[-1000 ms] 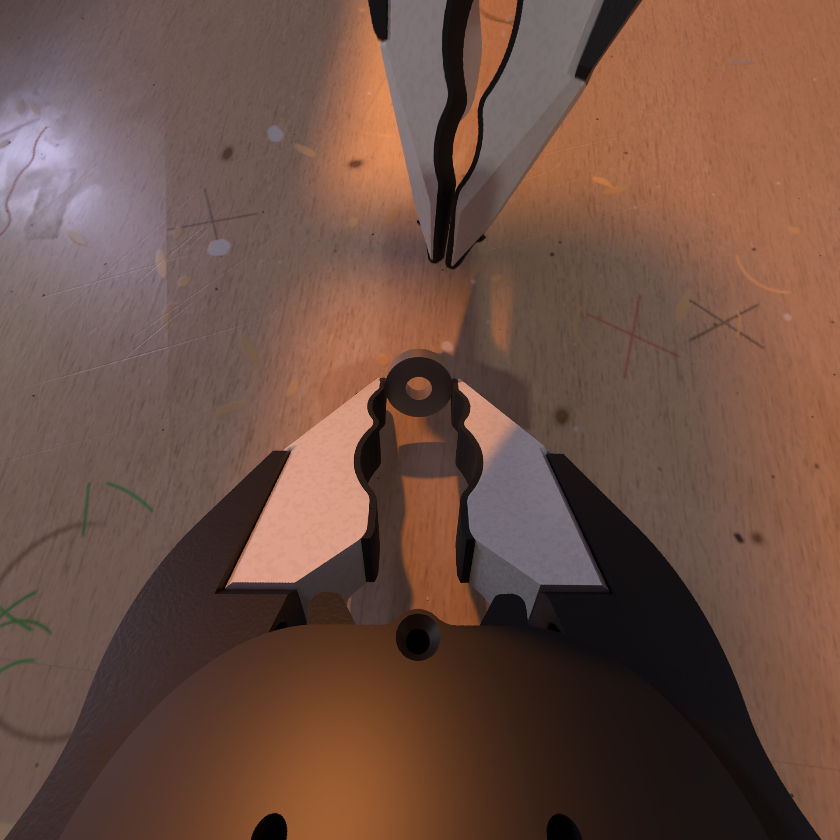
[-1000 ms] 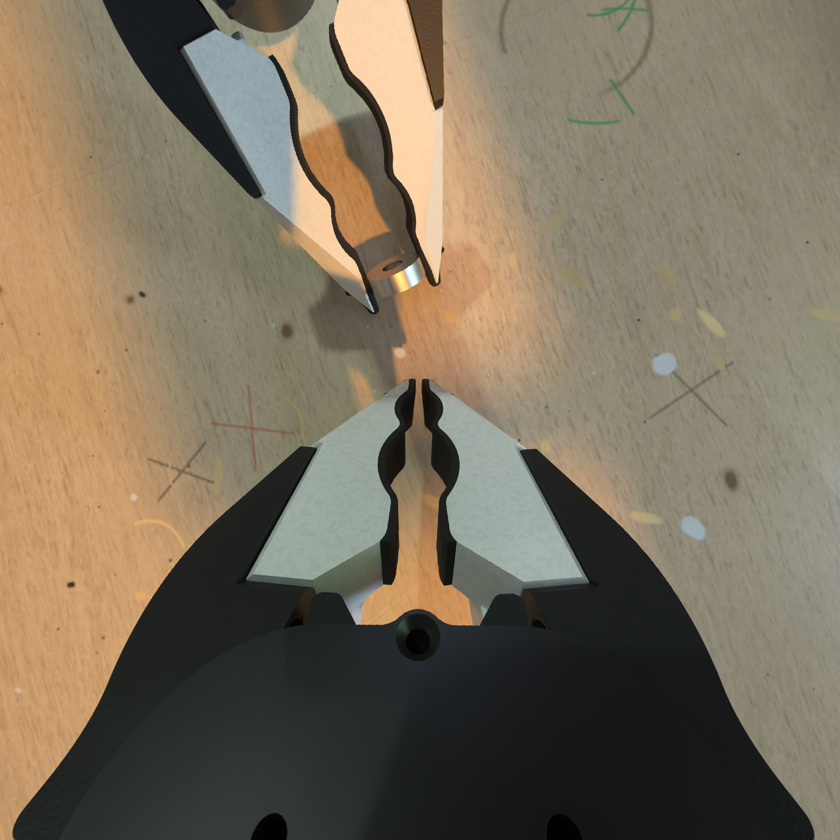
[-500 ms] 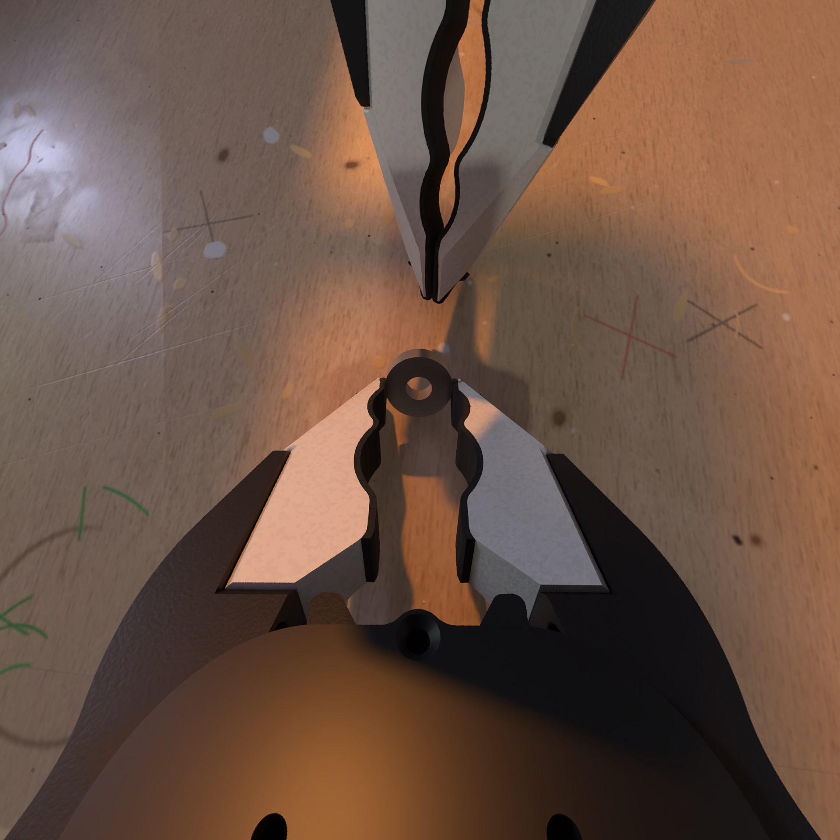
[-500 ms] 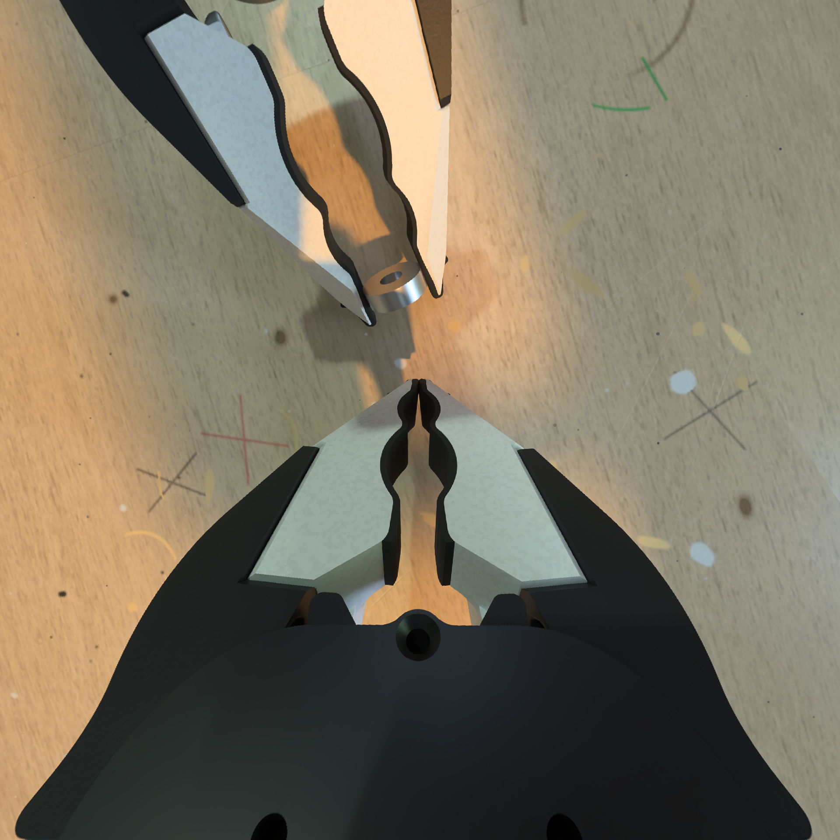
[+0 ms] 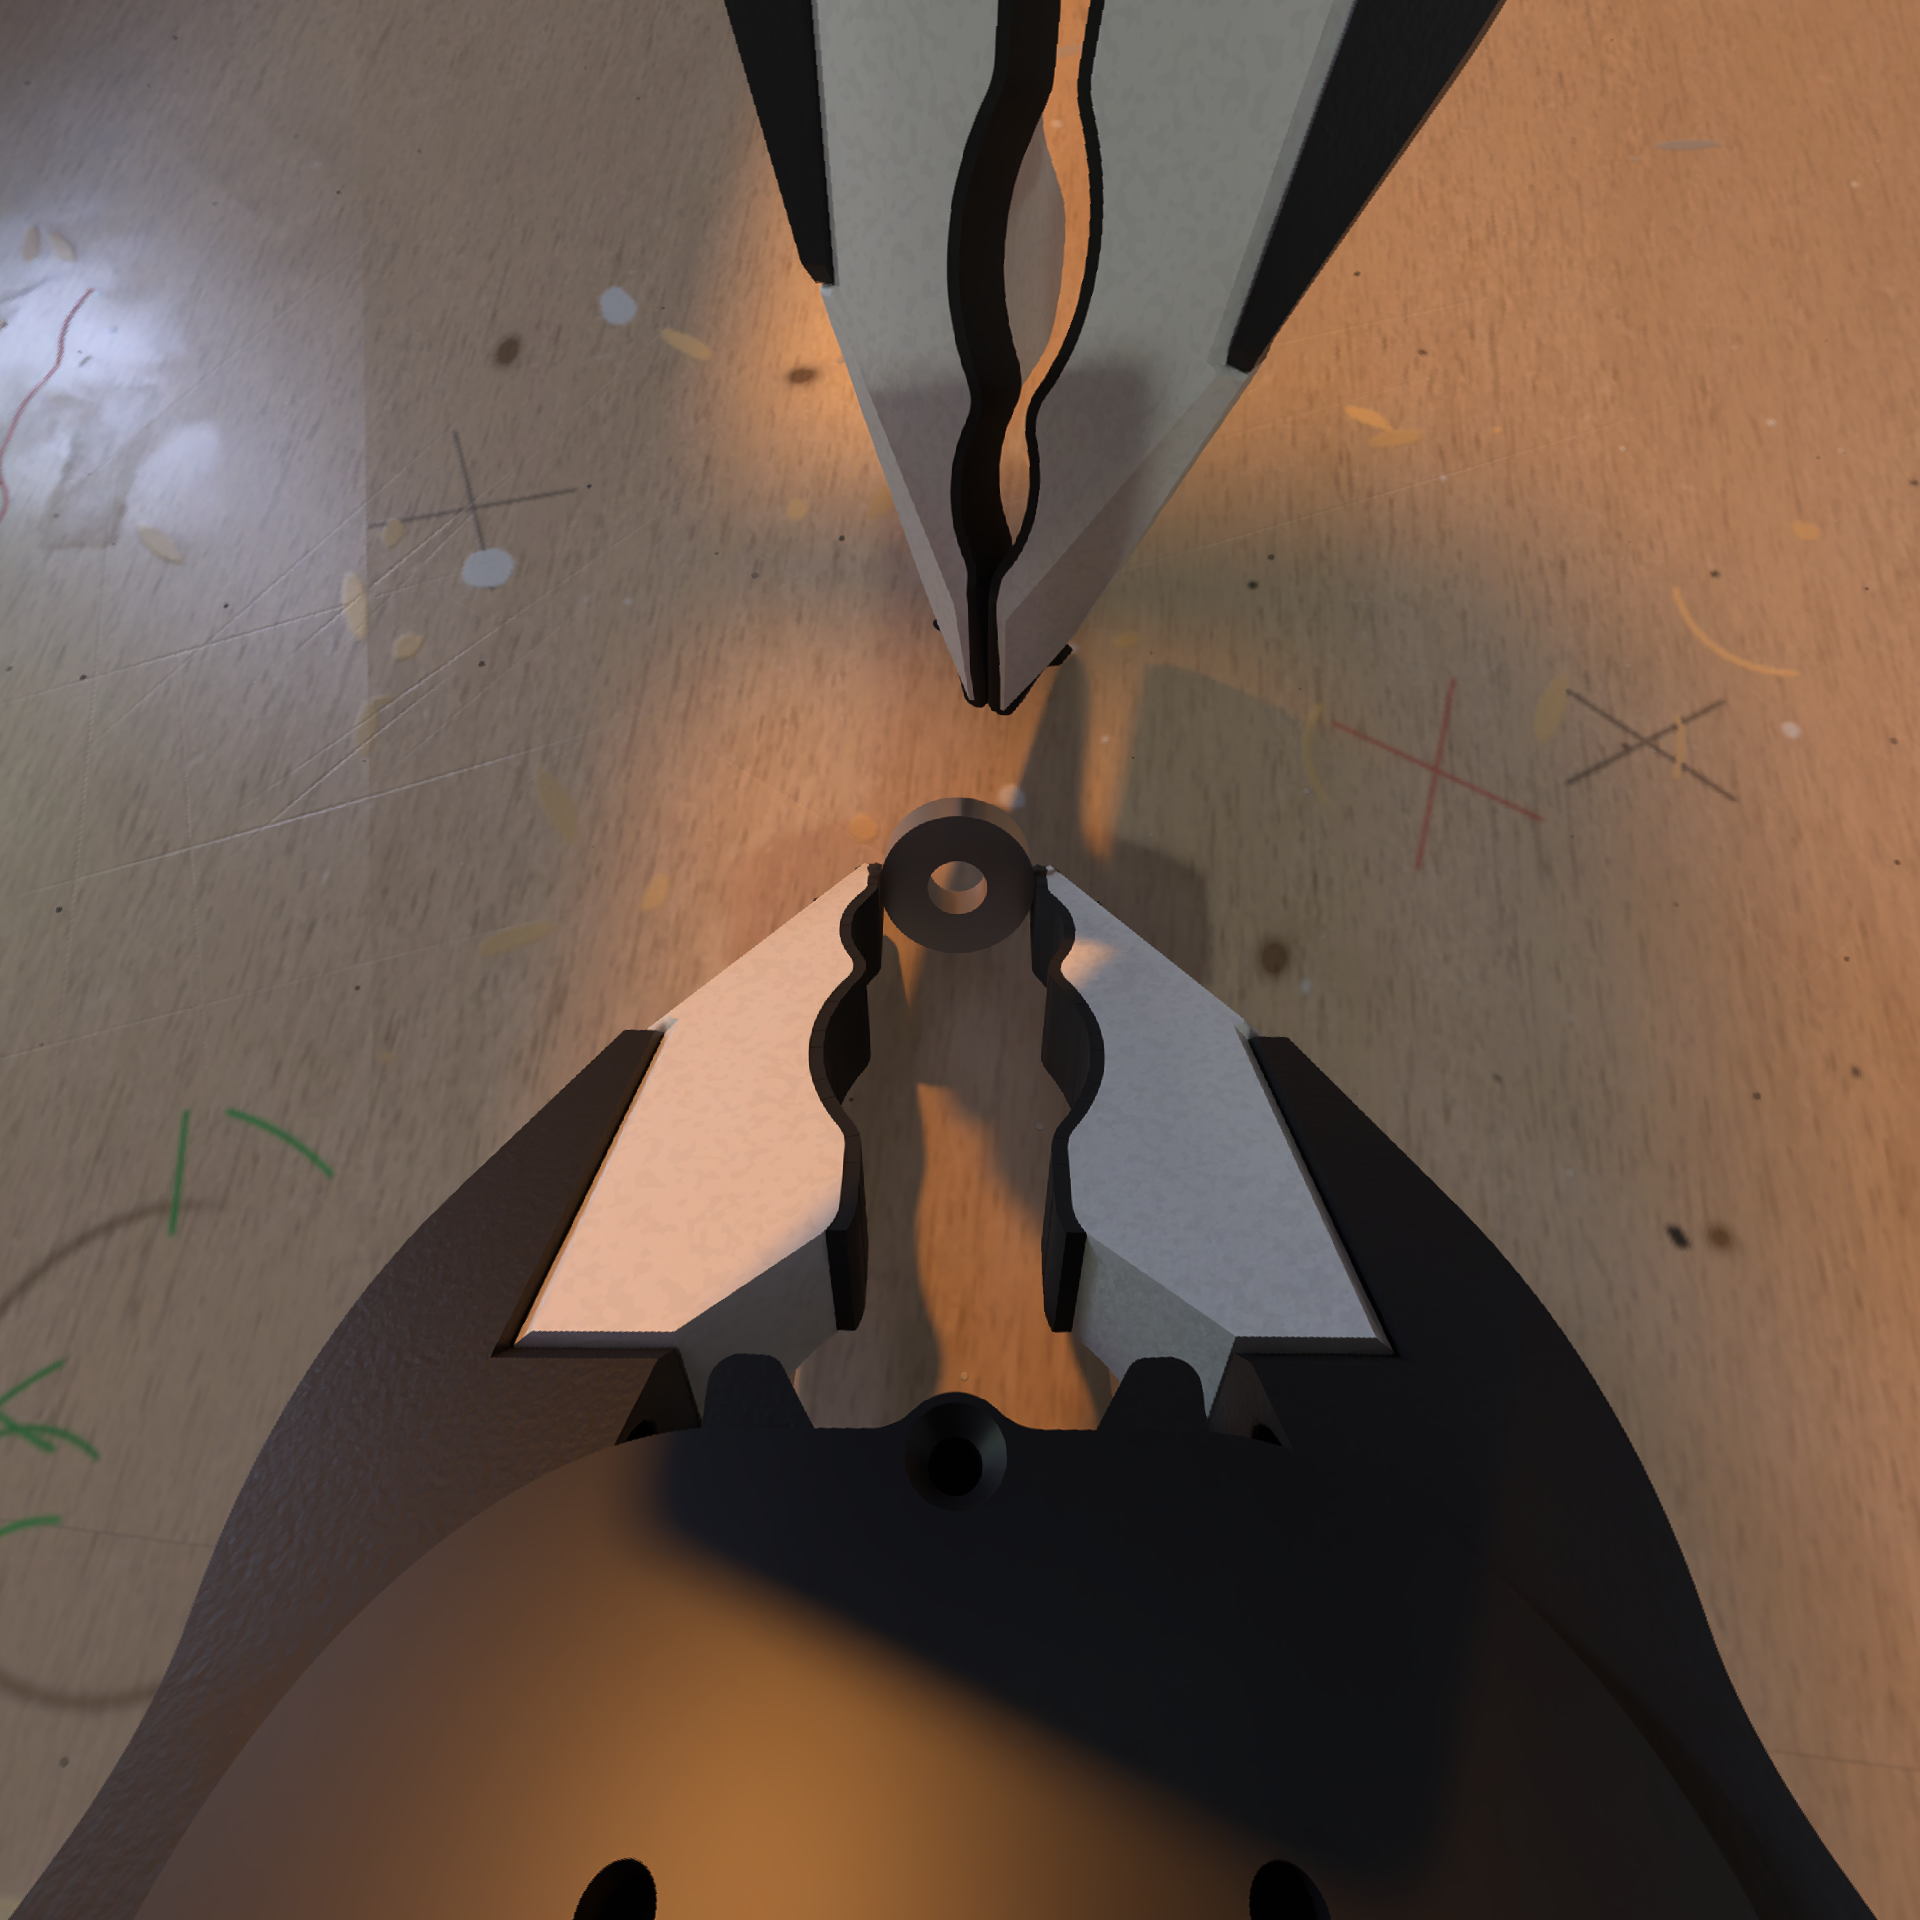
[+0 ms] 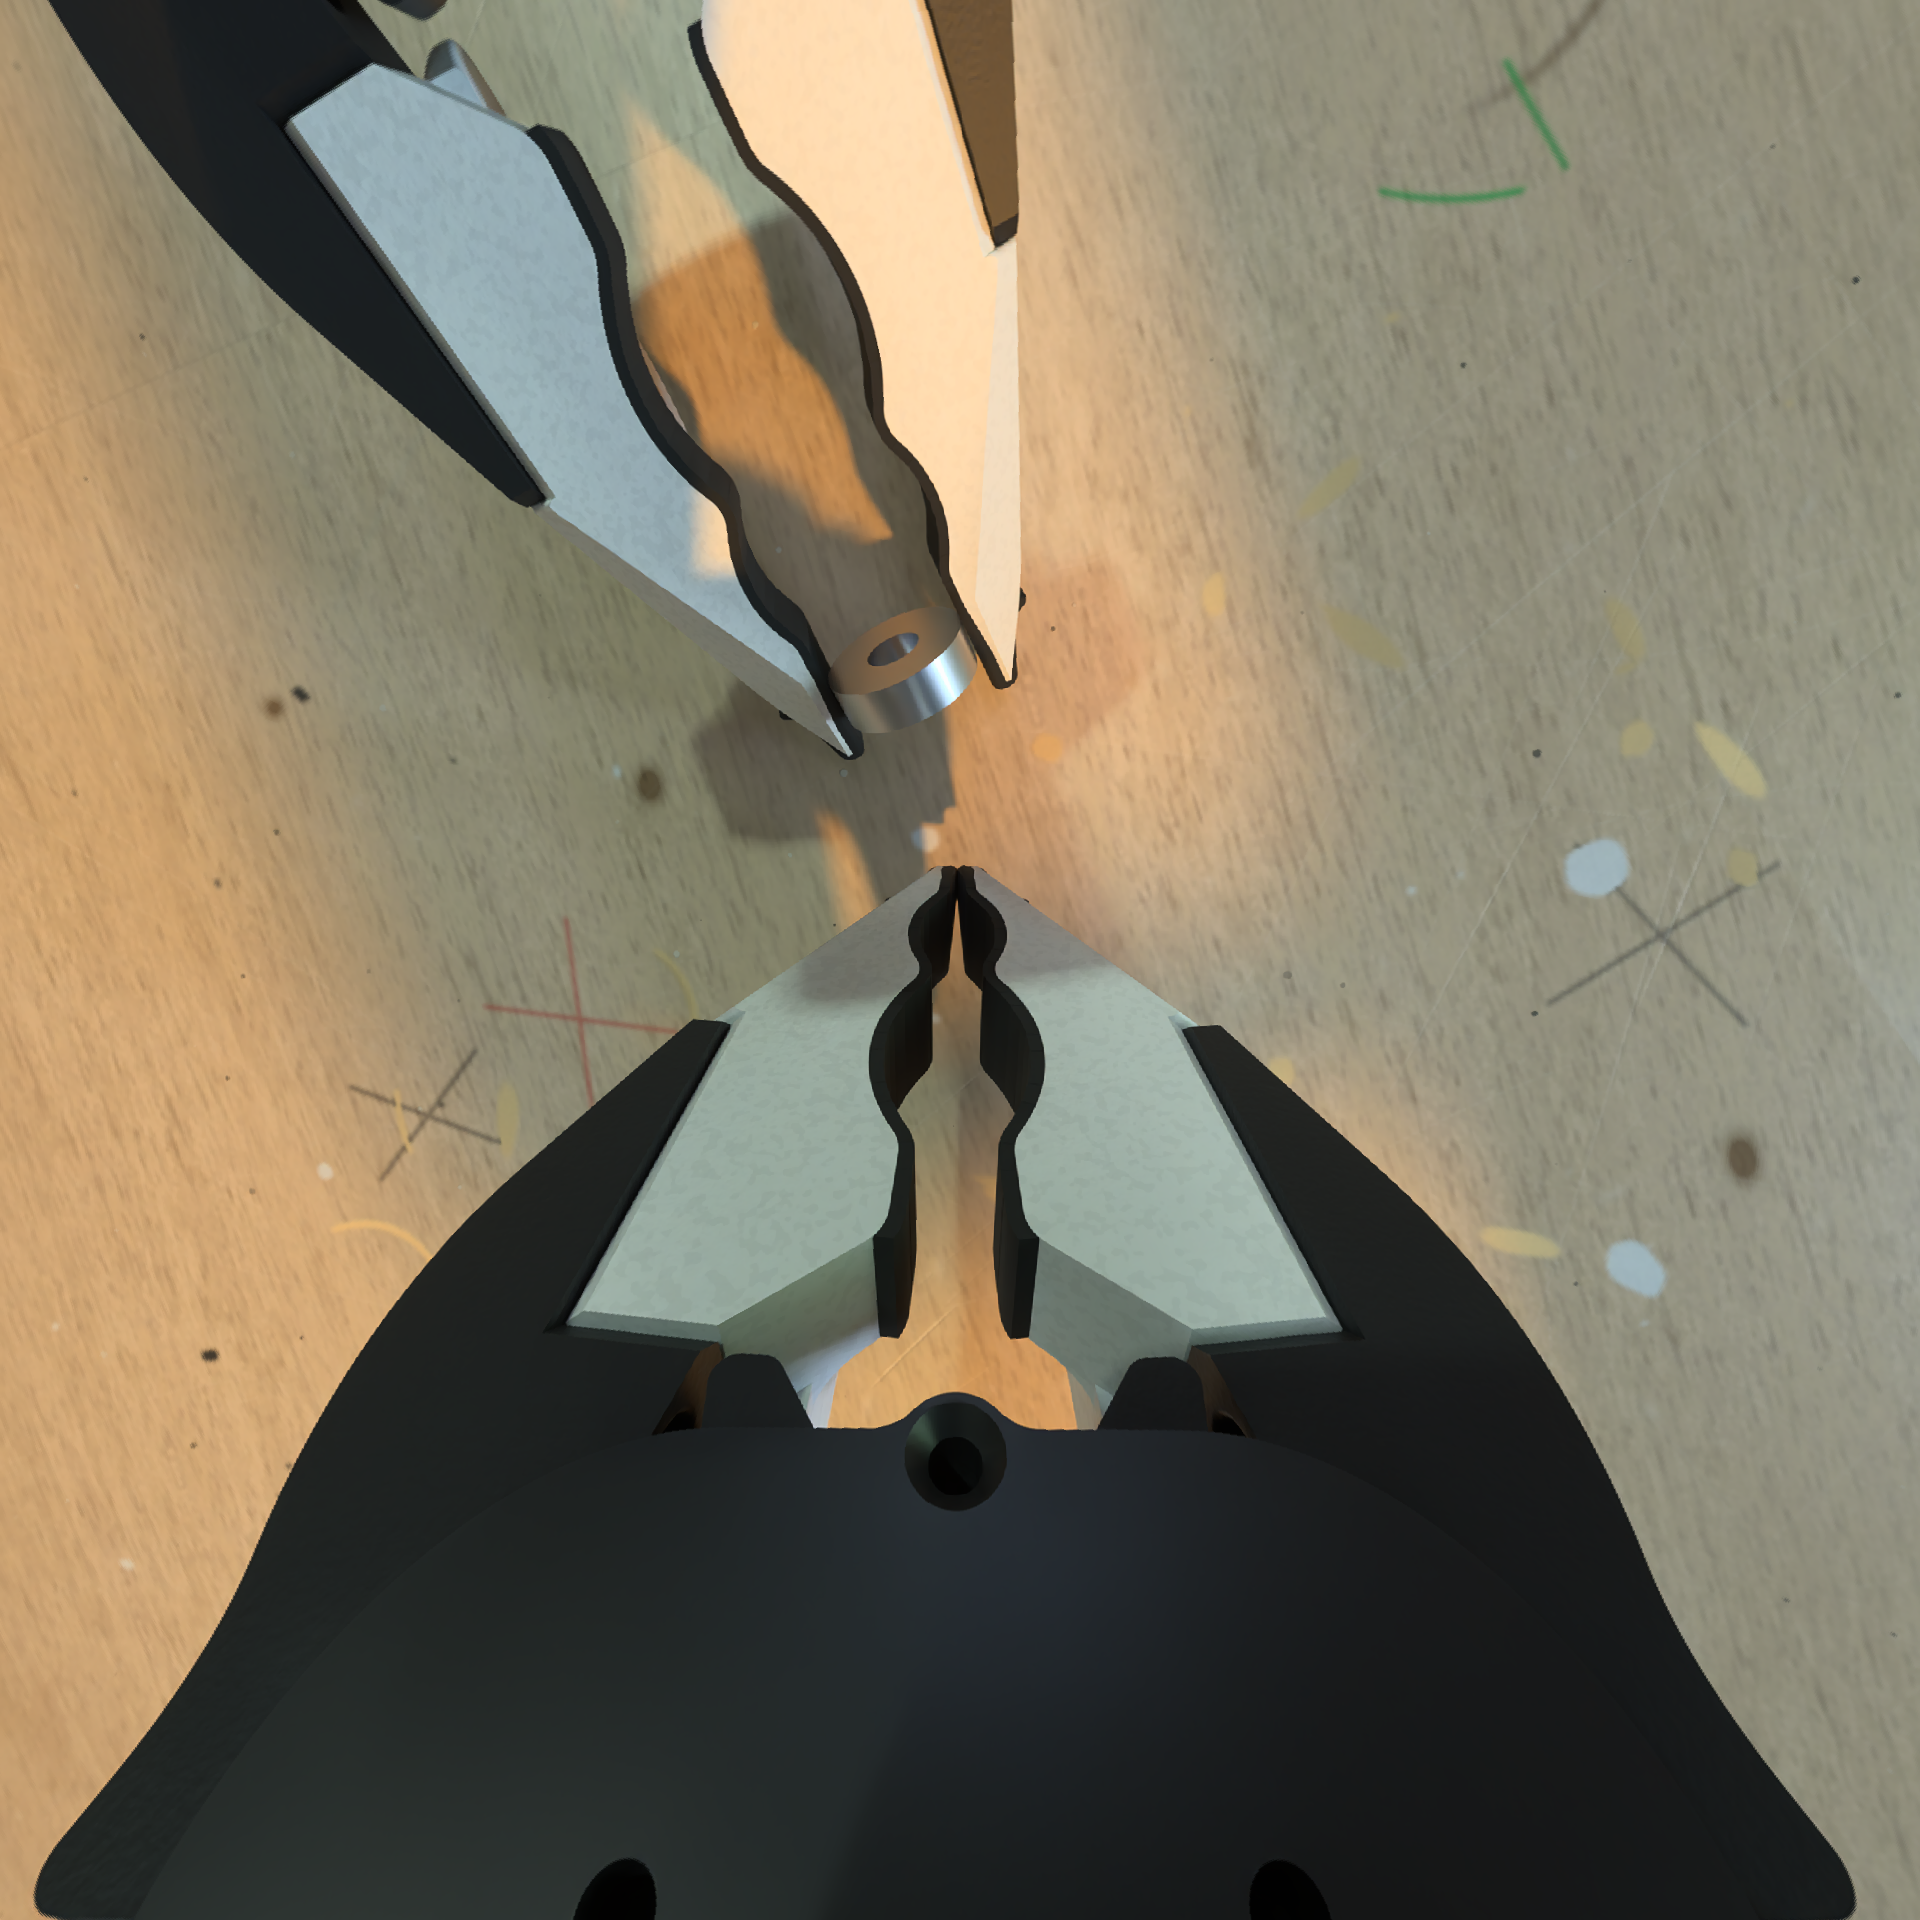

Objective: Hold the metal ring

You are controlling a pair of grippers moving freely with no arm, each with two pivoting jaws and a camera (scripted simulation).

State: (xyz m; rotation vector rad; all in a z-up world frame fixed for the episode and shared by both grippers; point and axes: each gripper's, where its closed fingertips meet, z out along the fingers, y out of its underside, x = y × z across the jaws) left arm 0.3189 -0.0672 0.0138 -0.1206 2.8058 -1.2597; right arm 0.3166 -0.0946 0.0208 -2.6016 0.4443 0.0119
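right wrist view shows metal ring (image 6: pixel 902 673) shiny side (dark elsewhere), pinched by left gripper (image 6: pixel 914 707), right gripper (image 6: pixel 954 875) closed empty

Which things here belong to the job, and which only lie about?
Job: ring, gripped at the tips of the left gripper.
Lying about: right gripper, shut on nothing; table with its pen marks and paint spots.

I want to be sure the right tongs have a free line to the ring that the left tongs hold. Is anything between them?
Nothing visible. The metal ring sits clamped at the tips of the left tongs. The right tongs are shut, tips pointed toward it, with only bare wooden table showing in the gap.
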